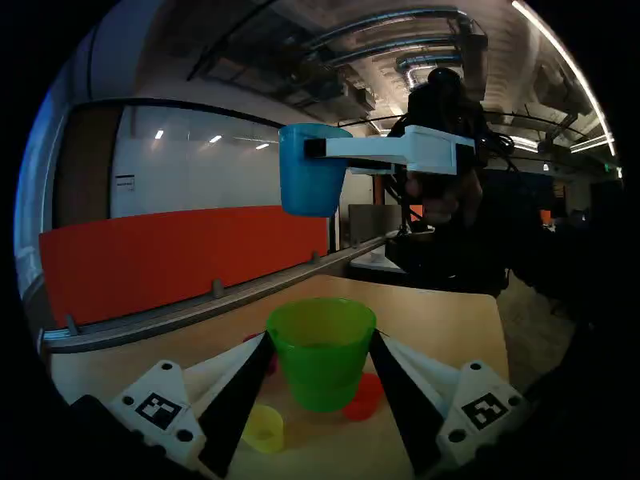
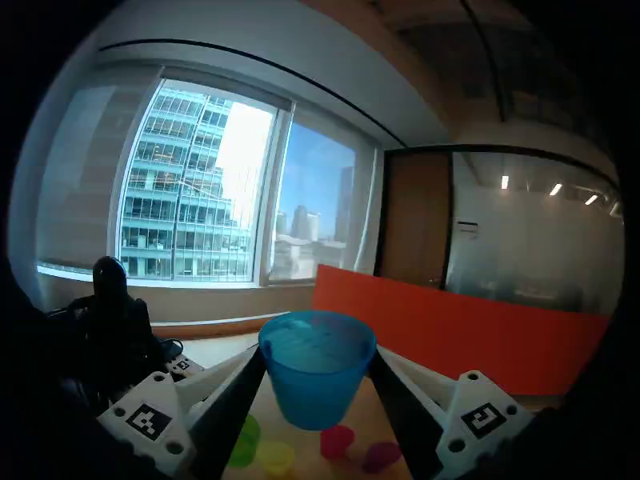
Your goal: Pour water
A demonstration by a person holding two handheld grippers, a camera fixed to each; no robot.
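My left gripper [image 1: 321, 342] clamps the green cup [image 1: 322, 364] upright between its fingers; my right gripper [image 2: 316, 356] grips the blue cup [image 2: 316, 388] upright, above the green cup.

We find open air between the green cup [image 1: 322, 352] clamped in the left gripper [image 1: 322, 346] and the blue cup [image 1: 308, 188] that the right gripper [image 1: 316, 150] grips higher up. Beneath, a yellow small cup [image 1: 264, 428] and a red small cup [image 1: 362, 398] crowd the near table [image 1: 448, 320], whose far right part lies bare. The orange partition [image 1: 160, 256] and the rail [image 1: 200, 308] wall off the left, and a person [image 1: 448, 160] blocks the far side.
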